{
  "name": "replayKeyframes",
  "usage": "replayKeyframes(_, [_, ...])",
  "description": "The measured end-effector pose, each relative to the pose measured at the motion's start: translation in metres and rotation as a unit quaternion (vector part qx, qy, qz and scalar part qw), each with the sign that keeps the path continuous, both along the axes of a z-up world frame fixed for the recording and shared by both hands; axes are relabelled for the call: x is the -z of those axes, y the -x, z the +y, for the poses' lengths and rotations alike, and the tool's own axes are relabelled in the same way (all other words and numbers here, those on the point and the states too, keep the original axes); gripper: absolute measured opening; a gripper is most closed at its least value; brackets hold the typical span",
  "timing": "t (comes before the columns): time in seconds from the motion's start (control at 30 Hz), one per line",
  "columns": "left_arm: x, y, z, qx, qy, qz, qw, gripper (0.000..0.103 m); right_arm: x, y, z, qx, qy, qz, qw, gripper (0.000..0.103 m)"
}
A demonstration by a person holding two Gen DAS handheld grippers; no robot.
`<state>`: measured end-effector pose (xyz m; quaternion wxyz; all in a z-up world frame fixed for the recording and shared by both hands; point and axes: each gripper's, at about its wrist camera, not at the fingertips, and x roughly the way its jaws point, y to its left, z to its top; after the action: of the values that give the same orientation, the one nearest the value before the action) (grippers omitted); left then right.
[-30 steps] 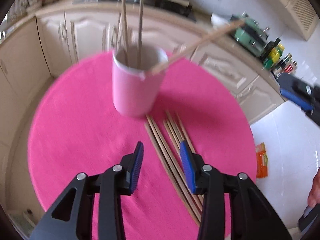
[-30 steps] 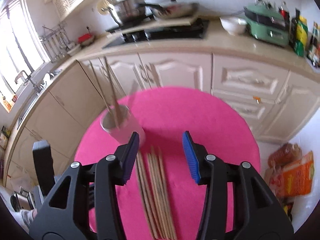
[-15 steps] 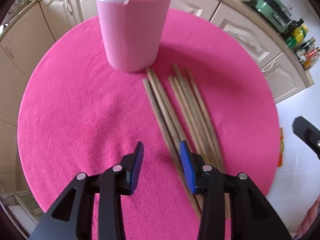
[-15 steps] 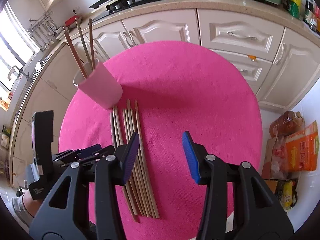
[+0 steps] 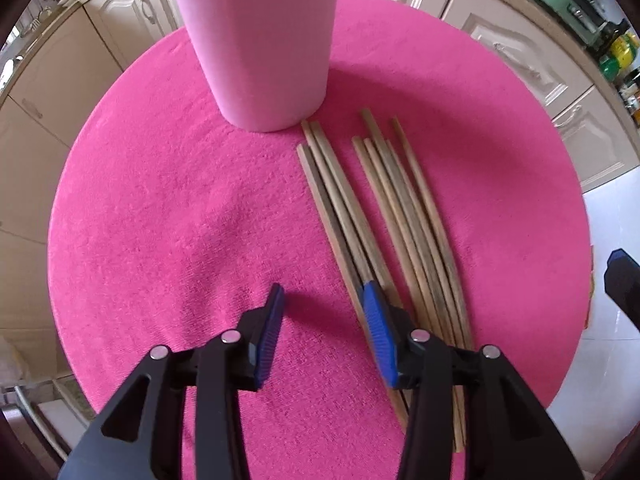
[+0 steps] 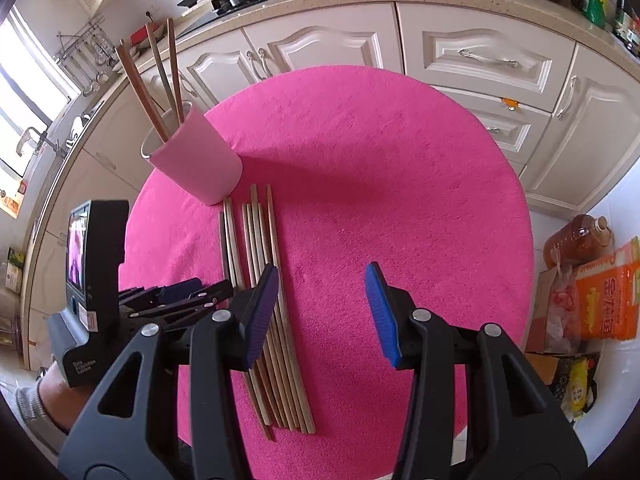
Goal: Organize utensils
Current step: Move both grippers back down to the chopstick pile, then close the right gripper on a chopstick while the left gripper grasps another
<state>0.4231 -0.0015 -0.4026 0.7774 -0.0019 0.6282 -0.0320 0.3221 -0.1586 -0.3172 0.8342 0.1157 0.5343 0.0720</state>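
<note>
I am lowering both grippers onto chopsticks lying beside cup. Left gripper jaws opening, empty, nearing leftmost stick. Right gripper spread, empty. Pickup coming.

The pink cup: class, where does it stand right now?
In the right wrist view the pink cup stands upright at the pink cloth's far left, just beyond the loose chopsticks.

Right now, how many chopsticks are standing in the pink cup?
3, all upright chopsticks in the pink cup, leaning toward its far rim in the right wrist view. Shorter ones could be hidden inside.
</note>
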Motion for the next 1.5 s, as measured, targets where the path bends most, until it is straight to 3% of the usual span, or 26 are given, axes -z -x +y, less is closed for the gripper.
replayKeyframes(0.3, [0.008, -0.017, 0.002, -0.016, 0.007, 0.048, 0.9987, 0.043, 0.01, -0.009, 0.009, -0.017, 0.005, 0.023, 1.0, 0.045])
replayKeyframes(0.6, [0.012, -0.038, -0.015, 0.036, -0.001, 0.069, 0.997, 0.04, 0.023, -0.02, 0.025, -0.044, 0.02, 0.059, 0.997, 0.045])
replayKeyframes(0.73, [0.01, -0.048, -0.024, 0.049, 0.006, 0.074, 0.996, 0.017, 0.033, -0.028, 0.035, -0.066, 0.029, 0.081, 0.994, 0.045])
replayKeyframes(0.97, [0.005, -0.05, -0.008, 0.059, 0.029, 0.09, 0.9938, 0.012, 0.052, -0.045, 0.048, -0.098, 0.03, 0.111, 0.989, 0.044])
replayKeyframes(1.03, [0.005, -0.054, 0.001, 0.046, 0.041, 0.097, 0.9934, 0.015, 0.058, -0.049, 0.053, -0.11, 0.03, 0.12, 0.986, 0.034])
replayKeyframes(1.13, [0.009, -0.055, 0.004, 0.042, 0.034, 0.097, 0.9938, 0.018, 0.067, -0.055, 0.061, -0.128, 0.04, 0.134, 0.982, 0.03])
replayKeyframes(1.37, [0.006, -0.058, -0.027, 0.062, -0.028, 0.076, 0.9948, 0.019, 0.077, -0.066, 0.076, -0.166, 0.076, 0.152, 0.971, 0.02])
replayKeyframes(1.5, [0.003, -0.05, -0.017, 0.061, 0.004, 0.076, 0.9953, 0.012, 0.078, -0.071, 0.083, -0.186, 0.091, 0.167, 0.964, 0.02])
